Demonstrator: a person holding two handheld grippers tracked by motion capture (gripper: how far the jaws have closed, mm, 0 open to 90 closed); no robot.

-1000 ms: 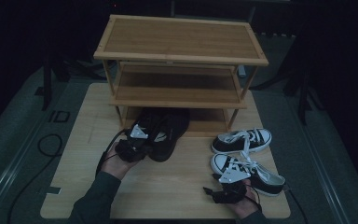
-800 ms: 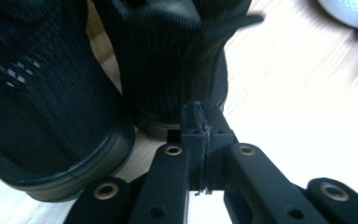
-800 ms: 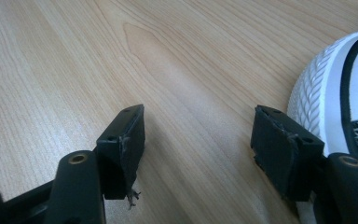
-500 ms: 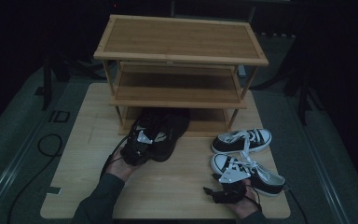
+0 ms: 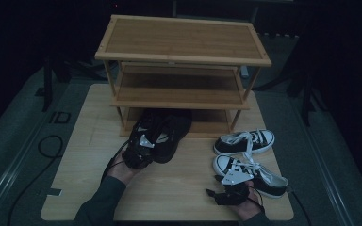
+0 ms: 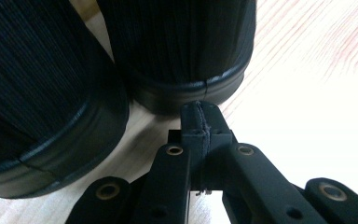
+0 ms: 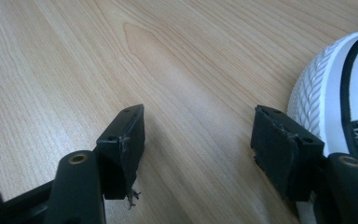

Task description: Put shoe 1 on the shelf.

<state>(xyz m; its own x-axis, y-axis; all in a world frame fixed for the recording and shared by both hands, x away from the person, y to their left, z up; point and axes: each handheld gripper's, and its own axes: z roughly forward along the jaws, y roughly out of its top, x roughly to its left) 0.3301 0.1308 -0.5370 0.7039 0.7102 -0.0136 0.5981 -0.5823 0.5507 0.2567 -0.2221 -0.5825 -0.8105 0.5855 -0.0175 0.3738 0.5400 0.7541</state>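
A pair of black shoes [image 5: 162,134] stands with its toes under the lowest shelf of a wooden shoe rack [image 5: 184,40]. My left gripper [image 5: 146,150] sits low at their heels. In the left gripper view its jaws [image 6: 199,126] are shut on nothing, right behind one black heel [image 6: 182,56], with the other heel [image 6: 42,93] to the left. Two black-and-white sneakers [image 5: 245,141] lie at the right of the table. My right gripper [image 5: 219,188] rests by the nearer sneaker [image 5: 259,174], open [image 7: 198,140] over bare wood, its white toe cap [image 7: 326,102] beside one jaw.
The rack has three tiers and stands at the back of the light wooden table [image 5: 85,155]. A black cable [image 5: 47,143] loops on the grey floor at the left. The room around the table is dark.
My left gripper has sunk lower and edged in behind the black shoes' heels. The right gripper has kept still.
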